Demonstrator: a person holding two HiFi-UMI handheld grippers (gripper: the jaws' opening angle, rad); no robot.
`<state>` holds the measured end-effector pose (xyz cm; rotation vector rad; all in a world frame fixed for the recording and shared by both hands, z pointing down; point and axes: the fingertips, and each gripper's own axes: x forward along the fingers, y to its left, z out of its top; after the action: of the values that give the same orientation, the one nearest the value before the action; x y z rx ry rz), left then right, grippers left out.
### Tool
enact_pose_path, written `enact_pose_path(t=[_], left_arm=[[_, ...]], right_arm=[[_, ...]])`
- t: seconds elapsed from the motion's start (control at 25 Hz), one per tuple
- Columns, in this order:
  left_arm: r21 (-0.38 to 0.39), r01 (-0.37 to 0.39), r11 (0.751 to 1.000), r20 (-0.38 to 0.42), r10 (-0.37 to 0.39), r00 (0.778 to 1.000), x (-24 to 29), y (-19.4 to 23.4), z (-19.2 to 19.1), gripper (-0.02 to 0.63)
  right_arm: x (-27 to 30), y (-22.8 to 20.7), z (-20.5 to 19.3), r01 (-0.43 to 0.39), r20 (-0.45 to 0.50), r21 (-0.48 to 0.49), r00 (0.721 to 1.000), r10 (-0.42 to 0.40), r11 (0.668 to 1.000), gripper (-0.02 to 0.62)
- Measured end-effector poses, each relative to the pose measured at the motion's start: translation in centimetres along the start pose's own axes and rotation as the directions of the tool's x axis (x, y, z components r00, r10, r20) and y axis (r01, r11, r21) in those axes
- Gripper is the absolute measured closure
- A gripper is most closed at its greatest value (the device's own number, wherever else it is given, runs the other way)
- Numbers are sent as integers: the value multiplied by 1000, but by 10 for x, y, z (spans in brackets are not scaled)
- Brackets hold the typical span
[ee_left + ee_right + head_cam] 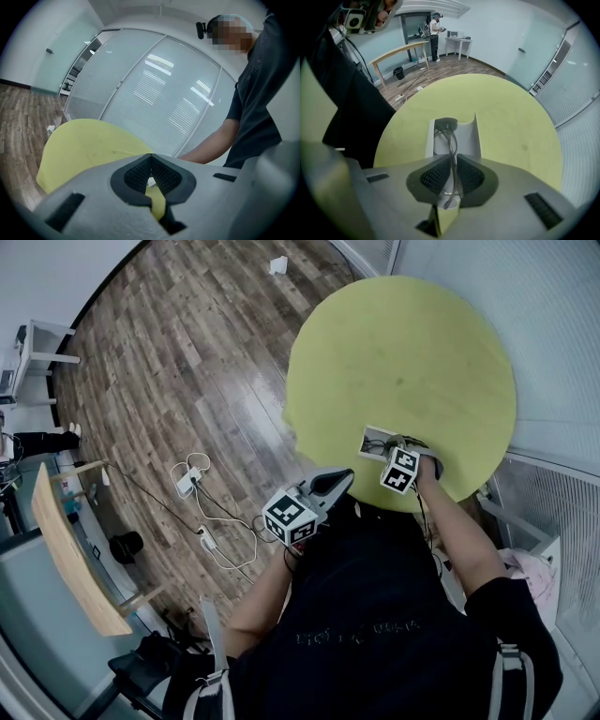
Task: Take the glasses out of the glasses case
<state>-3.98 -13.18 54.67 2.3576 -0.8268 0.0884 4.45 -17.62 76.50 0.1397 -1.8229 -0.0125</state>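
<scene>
We see the round yellow table (403,343) from above, and we place everything against it. On the table's near edge, the side closest to the person, lies the white glasses case (469,133), open, with the glasses (450,140) partly inside it. The right gripper (451,164) reaches over that near edge toward the case. Its jaws are clenched on the thin frame of the glasses, which runs between the two ribbed pads (433,176) and on into the case. We cannot tell whether the glasses are lifted clear of the case floor. The left gripper (150,161) hangs at the table's near rim, to the left of the case and apart from it. Its jaws are pressed together at the tips and grasp nothing, and through the slit below them we see a strip of the yellow tabletop. Beyond the table's far side stands a glass wall with blinds (159,89). On the wooden floor (169,352) to the left of the table lie white cables (192,474)
</scene>
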Motion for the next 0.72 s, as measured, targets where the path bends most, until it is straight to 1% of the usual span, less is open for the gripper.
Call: enact_pose_path(t=[0.16,0.48,0.64,0.72], left_arm=[[-4,-11,1000,4,11,1000,2,3,-2,594],[-10,-10,1000,19,10,1000,0,-1,1,594],[-5,-8,1000,21,8,1000,2,1,2,594],[1,-6,1000,18,6,1000,3,2,3,594]], right_arm=[[7,1,-5,-4,-13,-12,1000,4,1000,565],[0,0,-4,12,5,-12,1000,-12,1000,566],[-6,-9,-4,52,20,3,998,-52,999,566],[-11,-15,-1,66,40,27,997,-67,997,566]])
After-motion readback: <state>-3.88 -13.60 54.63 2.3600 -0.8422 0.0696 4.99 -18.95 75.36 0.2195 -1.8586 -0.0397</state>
